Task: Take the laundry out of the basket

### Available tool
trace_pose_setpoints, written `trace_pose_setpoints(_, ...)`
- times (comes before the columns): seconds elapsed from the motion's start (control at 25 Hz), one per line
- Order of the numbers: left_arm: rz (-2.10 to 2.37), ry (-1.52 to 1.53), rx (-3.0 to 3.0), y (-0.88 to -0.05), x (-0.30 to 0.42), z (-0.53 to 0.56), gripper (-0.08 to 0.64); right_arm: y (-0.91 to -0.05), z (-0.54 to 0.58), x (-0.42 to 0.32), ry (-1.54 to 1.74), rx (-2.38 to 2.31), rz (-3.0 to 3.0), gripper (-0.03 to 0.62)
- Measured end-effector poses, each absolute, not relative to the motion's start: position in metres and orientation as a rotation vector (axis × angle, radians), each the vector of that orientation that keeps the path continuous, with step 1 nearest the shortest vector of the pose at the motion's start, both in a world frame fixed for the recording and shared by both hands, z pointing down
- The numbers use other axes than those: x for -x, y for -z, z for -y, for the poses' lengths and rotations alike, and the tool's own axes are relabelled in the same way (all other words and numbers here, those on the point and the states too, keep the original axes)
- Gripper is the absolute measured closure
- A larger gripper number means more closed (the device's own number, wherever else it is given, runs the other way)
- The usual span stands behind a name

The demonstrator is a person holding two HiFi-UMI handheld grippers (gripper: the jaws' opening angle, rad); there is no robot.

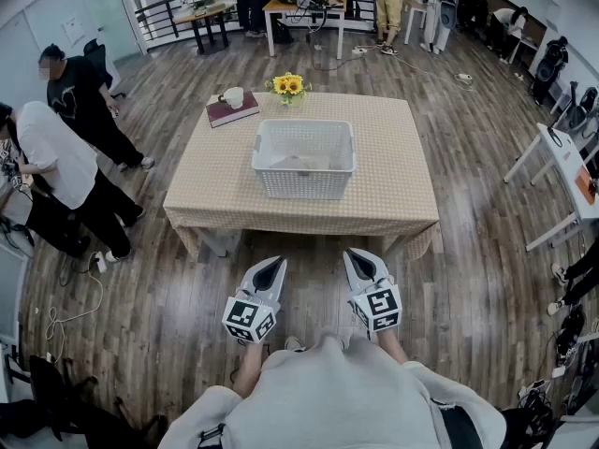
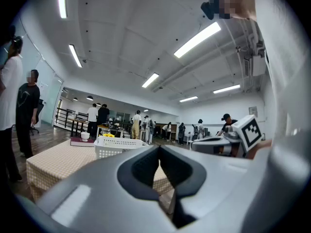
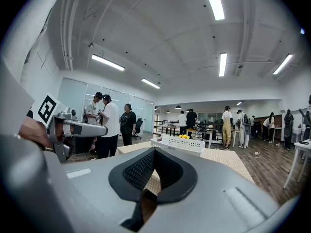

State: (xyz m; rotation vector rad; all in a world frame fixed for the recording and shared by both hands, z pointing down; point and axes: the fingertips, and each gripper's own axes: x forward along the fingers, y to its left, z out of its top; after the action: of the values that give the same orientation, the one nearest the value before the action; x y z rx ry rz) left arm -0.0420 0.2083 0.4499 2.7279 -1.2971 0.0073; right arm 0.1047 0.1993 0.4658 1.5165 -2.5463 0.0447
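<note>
A white slatted laundry basket (image 1: 304, 159) stands in the middle of a low table with a beige checked cloth (image 1: 384, 195). Pale laundry (image 1: 301, 163) lies low inside it. My left gripper (image 1: 276, 264) and right gripper (image 1: 352, 254) hang side by side over the floor, short of the table's near edge. Both are shut with nothing between the jaws. In the left gripper view the gripper (image 2: 159, 148) points toward the basket (image 2: 116, 146), and the right gripper view shows its gripper (image 3: 154, 151) aimed at the basket (image 3: 178, 143) too.
A dark red book with a white cup (image 1: 232, 107) and a small pot of yellow flowers (image 1: 288, 85) sit at the table's far edge. People stand at the left (image 1: 65, 171) and around desks at the back. A white table (image 1: 566, 171) stands at the right.
</note>
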Motion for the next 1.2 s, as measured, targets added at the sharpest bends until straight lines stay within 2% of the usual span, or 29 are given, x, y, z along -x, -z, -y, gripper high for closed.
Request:
trace_pose_setpoints(0.8, 1.335, -0.002, -2.727, -0.446, 0.032, -0.203, 0.549, -0.464, -0.194, -0.108, -0.044, -1.465, 2.608, 0.594)
trace_pose_setpoints(1.2, 1.407, -0.048, -2.691, -0.446, 0.014, -0.219, 0.549, -0.471, -0.211, -0.143, -0.041, -1.447, 2.613, 0.594)
